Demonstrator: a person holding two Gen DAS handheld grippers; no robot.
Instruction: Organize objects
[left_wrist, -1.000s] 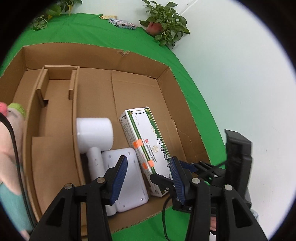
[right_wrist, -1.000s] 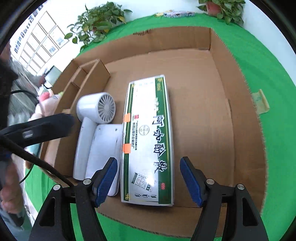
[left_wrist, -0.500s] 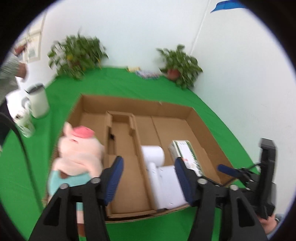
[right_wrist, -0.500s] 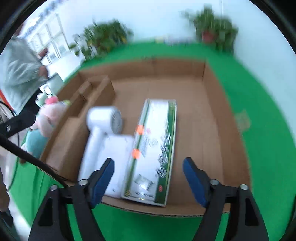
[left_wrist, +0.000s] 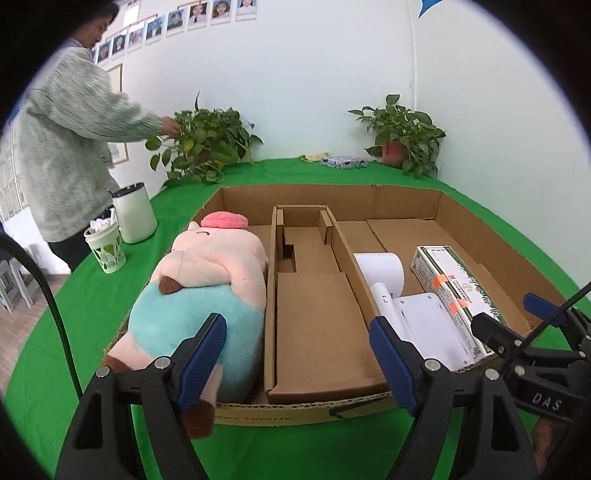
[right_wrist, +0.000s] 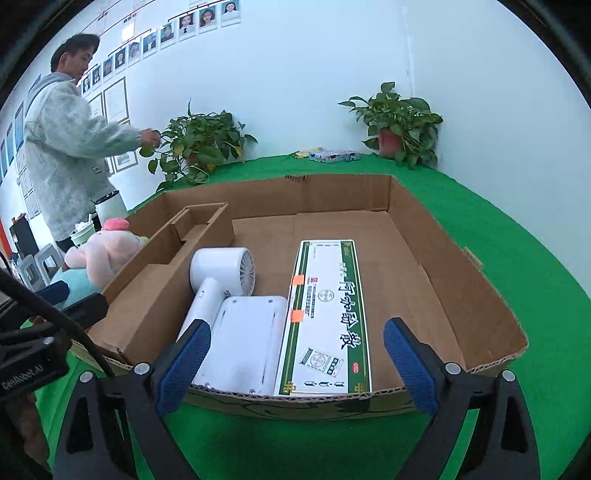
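Both claws, left (left_wrist: 297, 352) and right (right_wrist: 295, 362), gape empty | plush pig (left_wrist: 207, 291) at 10 o'clock: soft, light; I'd pinch its belly.

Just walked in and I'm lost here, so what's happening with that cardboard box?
Someone holding two handheld grippers is sorting things into a divided cardboard box. Both the left gripper and right gripper hang open near its front edge, holding nothing. A plush pig fills the left compartment; a white hair dryer, a flat white device and a long green-and-white carton lie side by side in the right one. The middle compartment holds nothing.
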